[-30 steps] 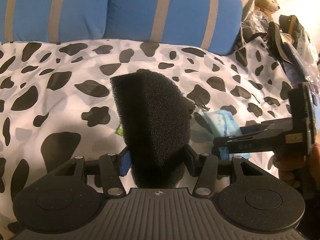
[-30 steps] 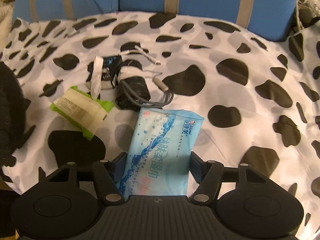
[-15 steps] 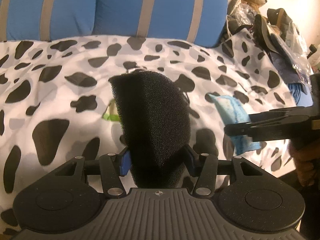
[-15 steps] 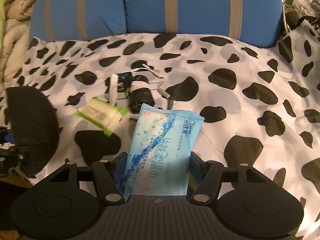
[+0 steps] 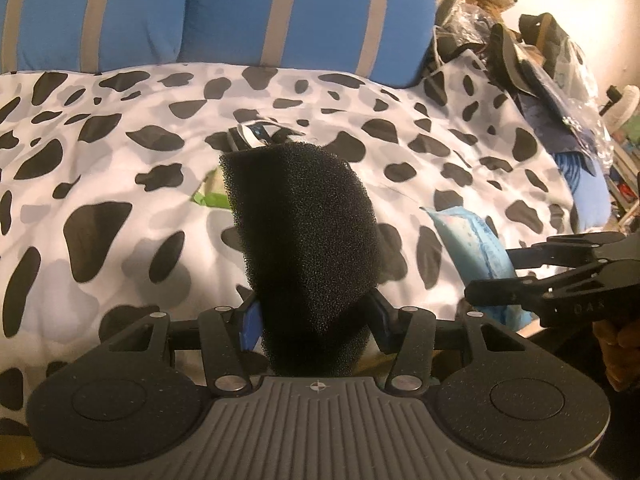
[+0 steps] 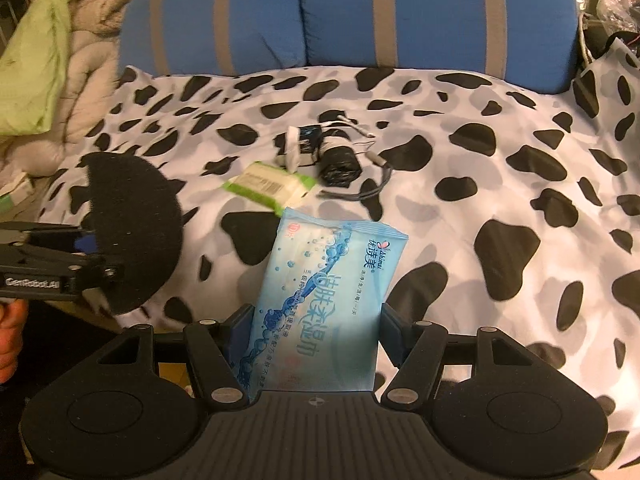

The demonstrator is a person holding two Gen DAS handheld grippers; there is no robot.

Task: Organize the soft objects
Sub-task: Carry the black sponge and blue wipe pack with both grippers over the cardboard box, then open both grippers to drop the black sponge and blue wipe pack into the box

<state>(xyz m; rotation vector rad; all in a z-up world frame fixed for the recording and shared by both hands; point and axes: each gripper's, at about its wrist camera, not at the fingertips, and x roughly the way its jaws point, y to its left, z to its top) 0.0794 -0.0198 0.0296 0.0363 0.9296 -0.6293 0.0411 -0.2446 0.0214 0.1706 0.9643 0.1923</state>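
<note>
Both claws had pulled back and up from the spotted bed cover (image 6: pixel 500 184), so the green packet (image 6: pixel 268 186) and the black bundle (image 6: pixel 338 164) looked farther away than before. The left claw (image 5: pixel 314 318) squeezed a black sponge (image 5: pixel 304 248), bumpy and rounded, standing tall. The right claw (image 6: pixel 316 340) pinched a smooth, shiny blue wipes pack (image 6: pixel 324 300), its long side pointing away toward the blue pillows (image 6: pixel 360 16).

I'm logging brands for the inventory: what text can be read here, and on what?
"GenRobot.AI": side of the left gripper.
"Shimei", under a small logo, uncertain: blue wipes pack, held by the right gripper.
Large Chinese characters on that pack: not confidently readable.
Label on the green packet: too small.
</note>
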